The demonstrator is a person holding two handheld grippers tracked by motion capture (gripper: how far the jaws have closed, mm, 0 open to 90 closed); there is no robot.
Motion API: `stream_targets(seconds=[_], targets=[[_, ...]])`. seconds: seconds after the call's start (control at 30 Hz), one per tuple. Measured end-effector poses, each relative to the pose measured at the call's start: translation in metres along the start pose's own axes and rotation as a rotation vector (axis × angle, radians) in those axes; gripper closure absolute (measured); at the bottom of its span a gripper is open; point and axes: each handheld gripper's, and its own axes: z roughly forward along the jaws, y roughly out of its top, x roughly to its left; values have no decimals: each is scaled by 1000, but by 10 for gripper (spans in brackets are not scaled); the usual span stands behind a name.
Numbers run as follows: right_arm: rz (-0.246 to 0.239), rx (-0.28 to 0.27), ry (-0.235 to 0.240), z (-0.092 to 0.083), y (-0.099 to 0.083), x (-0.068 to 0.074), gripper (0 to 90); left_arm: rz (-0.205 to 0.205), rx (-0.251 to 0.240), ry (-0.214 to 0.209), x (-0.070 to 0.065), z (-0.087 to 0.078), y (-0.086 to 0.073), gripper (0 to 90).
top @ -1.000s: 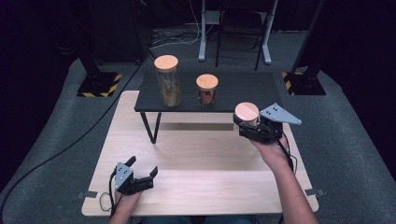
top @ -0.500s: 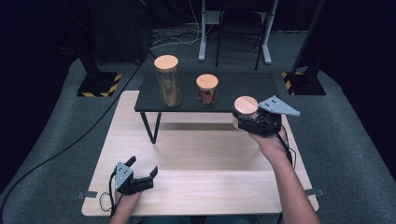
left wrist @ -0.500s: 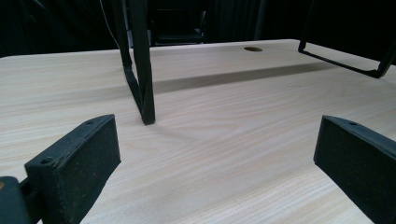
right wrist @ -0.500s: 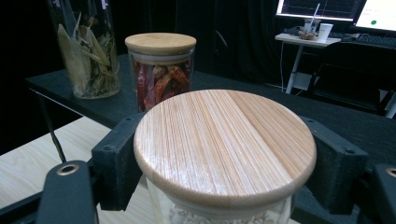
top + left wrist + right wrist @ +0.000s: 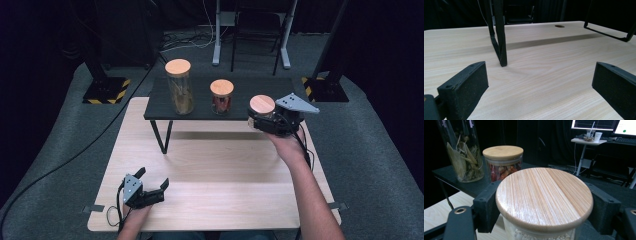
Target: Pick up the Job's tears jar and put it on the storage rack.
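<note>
High view. Pale wooden bench point(image 5: 215, 175), rectangular. Across its far part stands a low black shelf point(image 5: 200, 111) on thin black legs. On the shelf: a tall glass jar point(image 5: 179, 88) with a bamboo lid, dried leaves inside, at the left; a short glass jar point(image 5: 221, 97) with a bamboo lid, reddish contents, at the middle. The right gripper point(image 5: 261, 120), grey three-cornered plate on top, sits at the shelf's right end, fingers closed on a third bamboo-lidded jar point(image 5: 262, 106); whether this jar rests on the shelf or hangs just above it cannot be told. The left gripper point(image 5: 152, 186) lies low over the near left part of the bench, fingers spread wide, nothing between them, cable looped beside it. Grey carpet floor around; a yellow-and-black striped stand base at far left.

Left gripper view. Two black fingers point(image 5: 464, 87) stand far apart, bare bench point(image 5: 536, 75) between them, holding nothing. One black shelf leg point(image 5: 499, 37) meets the bench just ahead; the shelf's other foot bar runs at upper right.

Right gripper view. Fingers point(image 5: 486, 205) press on either side of the held jar, just under its round striped bamboo lid point(image 5: 544, 197); pale small contents show through the glass below. Behind it, on the black shelf point(image 5: 451, 176): the short jar point(image 5: 502, 162) with reddish pieces, near; the tall jar point(image 5: 461, 152) of leaves beyond, at left. A desk with monitors stands far off at upper right.
</note>
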Motion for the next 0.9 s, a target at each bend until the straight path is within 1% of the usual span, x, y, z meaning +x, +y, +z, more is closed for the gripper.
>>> stream_targets(seconds=[0.2, 0.33, 0.47, 0.6, 0.9], targets=[[-9, 7, -7, 7, 6, -1, 223, -4, -1, 0, 0, 0, 0, 0], [-4, 5, -9, 11, 9, -3, 223, -4, 0, -1, 0, 0, 0, 0], [-12, 12, -14, 16, 12, -4, 223, -5, -1, -1, 0, 0, 0, 0], [-4, 11, -17, 23, 14, -5, 223, -5, 0, 0, 0, 0, 0, 0], [15, 30, -32, 42, 14, -10, 223, -3, -2, 0, 0, -1, 0, 0]])
